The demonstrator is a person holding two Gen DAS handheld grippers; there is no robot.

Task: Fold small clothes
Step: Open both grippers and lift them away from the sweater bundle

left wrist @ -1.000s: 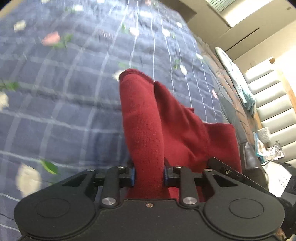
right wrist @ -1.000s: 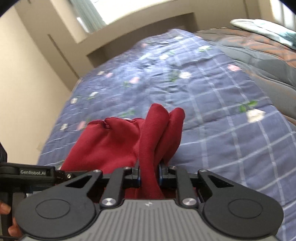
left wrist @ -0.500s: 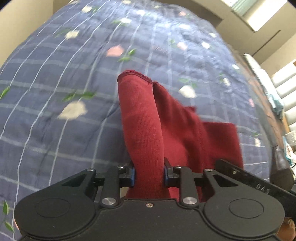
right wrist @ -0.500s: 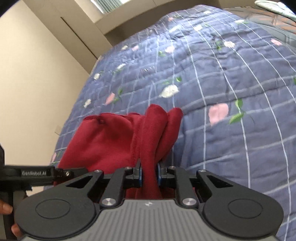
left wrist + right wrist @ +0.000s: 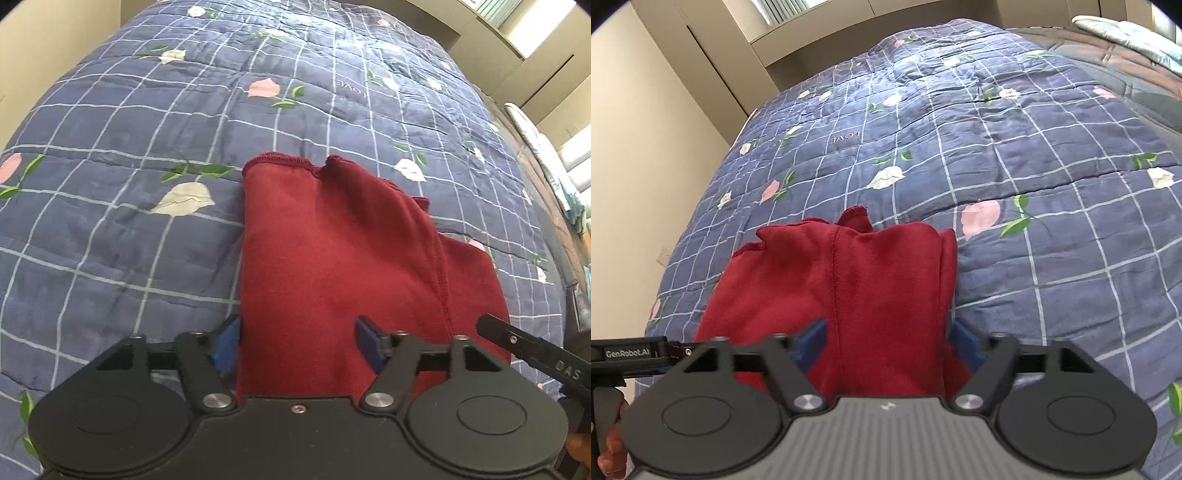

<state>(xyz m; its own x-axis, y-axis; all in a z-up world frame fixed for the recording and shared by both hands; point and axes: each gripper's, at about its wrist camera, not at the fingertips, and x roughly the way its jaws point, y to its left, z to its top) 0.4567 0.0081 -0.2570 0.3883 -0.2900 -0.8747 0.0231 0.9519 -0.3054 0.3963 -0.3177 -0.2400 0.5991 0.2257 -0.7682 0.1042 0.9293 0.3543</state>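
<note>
While both grippers hover low over the bed, a red garment (image 5: 332, 266) lies folded on the blue checked quilt (image 5: 129, 122) with flower prints. The left gripper (image 5: 297, 341) and right gripper (image 5: 888, 341) are each opening, blue pads spread apart, cloth lying loose between them, unpinched.

The left gripper (image 5: 299, 343) points steeply down, its jaws opening, blue pads (image 5: 225, 345) spread apart. The right gripper (image 5: 886, 341) tilts down too, jaws opening wide. In the right view, fingers (image 5: 611, 456) grip the left gripper's handle.
</note>
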